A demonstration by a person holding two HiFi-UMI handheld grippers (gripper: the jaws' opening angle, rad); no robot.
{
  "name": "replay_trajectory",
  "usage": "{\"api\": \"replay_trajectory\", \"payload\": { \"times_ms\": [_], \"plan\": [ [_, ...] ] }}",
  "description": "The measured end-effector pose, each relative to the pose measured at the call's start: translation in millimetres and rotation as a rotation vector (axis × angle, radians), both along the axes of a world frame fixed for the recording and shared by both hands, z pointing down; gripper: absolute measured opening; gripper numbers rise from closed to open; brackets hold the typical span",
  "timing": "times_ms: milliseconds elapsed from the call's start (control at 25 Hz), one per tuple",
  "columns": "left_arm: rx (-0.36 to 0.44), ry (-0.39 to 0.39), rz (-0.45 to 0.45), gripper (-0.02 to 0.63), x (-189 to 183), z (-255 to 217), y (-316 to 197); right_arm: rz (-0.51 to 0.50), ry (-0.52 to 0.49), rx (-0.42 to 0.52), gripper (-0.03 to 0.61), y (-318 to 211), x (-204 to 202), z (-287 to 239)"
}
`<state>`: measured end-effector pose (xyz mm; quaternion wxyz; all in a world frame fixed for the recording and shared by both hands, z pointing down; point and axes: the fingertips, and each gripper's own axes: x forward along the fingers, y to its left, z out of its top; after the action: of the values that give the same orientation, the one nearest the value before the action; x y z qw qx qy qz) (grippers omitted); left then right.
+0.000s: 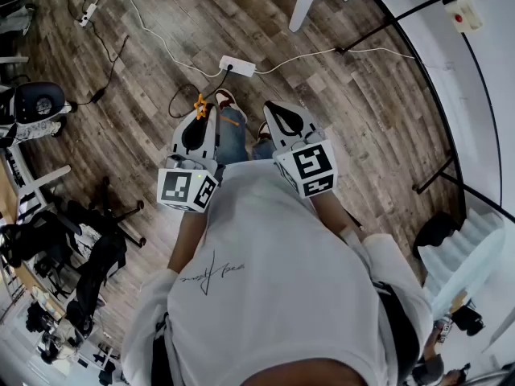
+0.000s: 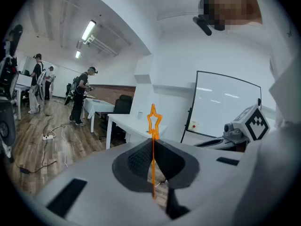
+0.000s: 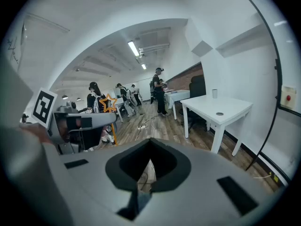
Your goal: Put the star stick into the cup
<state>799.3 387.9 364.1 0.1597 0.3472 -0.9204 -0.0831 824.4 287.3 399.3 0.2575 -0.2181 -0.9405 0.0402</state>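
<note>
My left gripper (image 2: 153, 144) is shut on the thin orange star stick (image 2: 153, 126). The stick stands upright between the jaws with its star outline on top. In the head view that gripper (image 1: 200, 116) is held out in front of my white shirt, and the star stick (image 1: 201, 105) pokes out past its tip. My right gripper (image 1: 270, 108) is level beside it, a short way to the right, shut with nothing in it. From the right gripper view (image 3: 150, 141) the star (image 3: 109, 102) shows at the left. A small white cup (image 3: 214, 93) stands on a white table (image 3: 230, 108) ahead.
Below me is a wooden floor with a white power strip (image 1: 237, 65) and trailing cables. A whiteboard on a black frame (image 2: 225, 106) stands at the right. Chairs and bags (image 1: 72, 240) crowd the left. Several people (image 2: 81, 95) stand further back in the room.
</note>
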Motion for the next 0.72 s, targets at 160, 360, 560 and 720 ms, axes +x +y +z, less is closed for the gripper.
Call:
{"api": "replay_trajectory", "payload": {
  "times_ms": [160,360,560,720],
  "plan": [
    [0.008,-0.007,0.002,0.015,-30,4,8,-0.001,-0.008,0.001,0.008,7,-31,2],
    [0.025,-0.029,0.002,0.015,-59,-1,10,-0.024,-0.016,0.008,0.008,13,-60,-2],
    [0.043,-0.038,-0.013,0.015,-99,-4,18,0.004,-0.002,-0.049,0.009,17,-103,-4],
    [0.055,-0.043,-0.018,0.015,-135,-8,28,-0.010,-0.025,-0.044,0.009,27,-139,-11]
  ]
}}
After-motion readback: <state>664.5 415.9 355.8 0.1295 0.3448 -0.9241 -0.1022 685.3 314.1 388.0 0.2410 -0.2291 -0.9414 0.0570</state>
